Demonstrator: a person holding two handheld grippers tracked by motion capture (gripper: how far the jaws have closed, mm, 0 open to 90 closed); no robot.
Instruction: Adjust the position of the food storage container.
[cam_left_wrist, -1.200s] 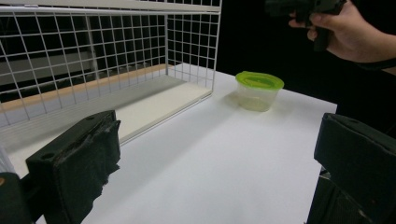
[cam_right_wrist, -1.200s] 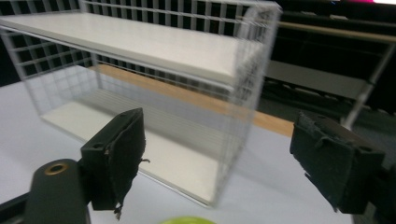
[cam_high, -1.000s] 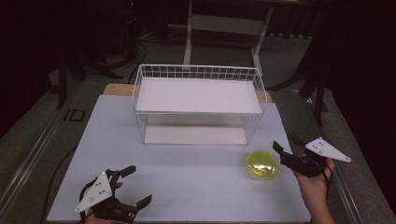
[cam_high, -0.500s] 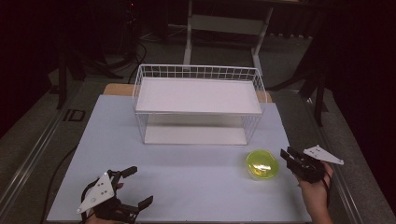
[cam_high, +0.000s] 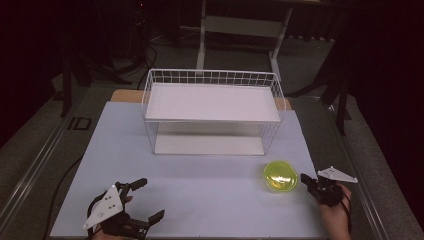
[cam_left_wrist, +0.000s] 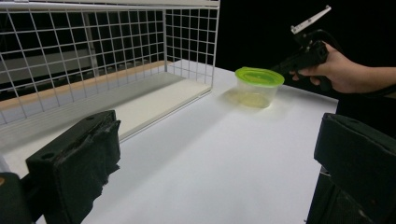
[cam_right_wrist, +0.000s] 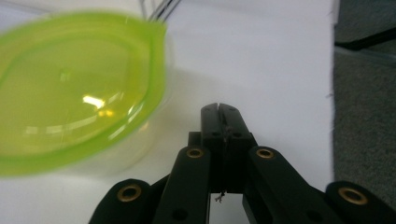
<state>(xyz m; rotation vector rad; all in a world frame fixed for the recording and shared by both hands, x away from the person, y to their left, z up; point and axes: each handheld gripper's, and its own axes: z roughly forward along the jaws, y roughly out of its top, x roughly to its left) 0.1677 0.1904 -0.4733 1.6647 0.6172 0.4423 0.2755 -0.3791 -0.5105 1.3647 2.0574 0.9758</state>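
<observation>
A clear tub with a lime-green lid (cam_high: 281, 176) stands on the white table at the front right, also seen in the left gripper view (cam_left_wrist: 258, 85) and large and blurred in the right gripper view (cam_right_wrist: 74, 88). My right gripper (cam_high: 303, 178) sits low just right of the tub, its tip near the tub's side; whether it touches I cannot tell. Its jaws (cam_right_wrist: 219, 108) have just been closing and now meet with nothing between them. My left gripper (cam_high: 151, 199) rests at the front left, wide open and empty (cam_left_wrist: 217, 163), facing the right gripper (cam_left_wrist: 280, 68).
A white wire basket rack (cam_high: 210, 77) with an upper shelf and a lower board stands at the back middle of the table (cam_high: 210, 175). Its mesh wall (cam_left_wrist: 93, 46) is close on the left gripper's left. The table's right edge runs near the right hand.
The right gripper has sunk toward the table beside the tub and its jaws have gone from open to shut. The left gripper has stayed put.
</observation>
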